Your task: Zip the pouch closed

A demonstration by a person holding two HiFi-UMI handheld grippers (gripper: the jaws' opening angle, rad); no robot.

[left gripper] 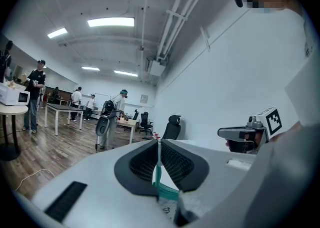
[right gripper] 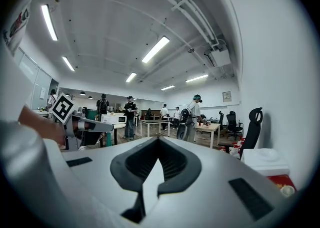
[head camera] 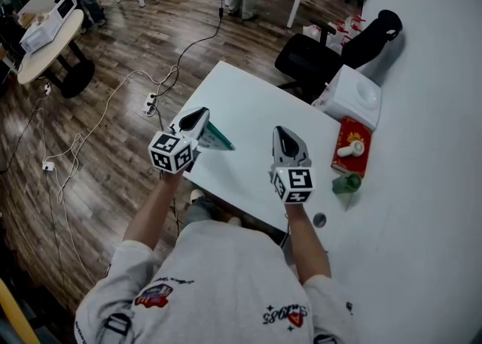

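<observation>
In the head view, a teal pouch (head camera: 218, 138) is held above the white table (head camera: 241, 101), and my left gripper (head camera: 202, 115) is shut on its edge. The left gripper view shows the pouch (left gripper: 163, 188) as a thin teal strip pinched between the closed jaws of the left gripper (left gripper: 159, 146); the rest of it is hidden. My right gripper (head camera: 285, 135) hangs over the table to the right of the pouch, apart from it. In its own view the right gripper (right gripper: 159, 141) is shut with nothing in it. Both grippers point roughly level.
At the table's right end stand a white box (head camera: 357, 94), a red pack (head camera: 351, 147) and a green object (head camera: 347, 183). A small grey disc (head camera: 319, 220) lies near the front edge. A black office chair (head camera: 324, 53) stands behind the table. Cables (head camera: 113, 101) cross the wooden floor.
</observation>
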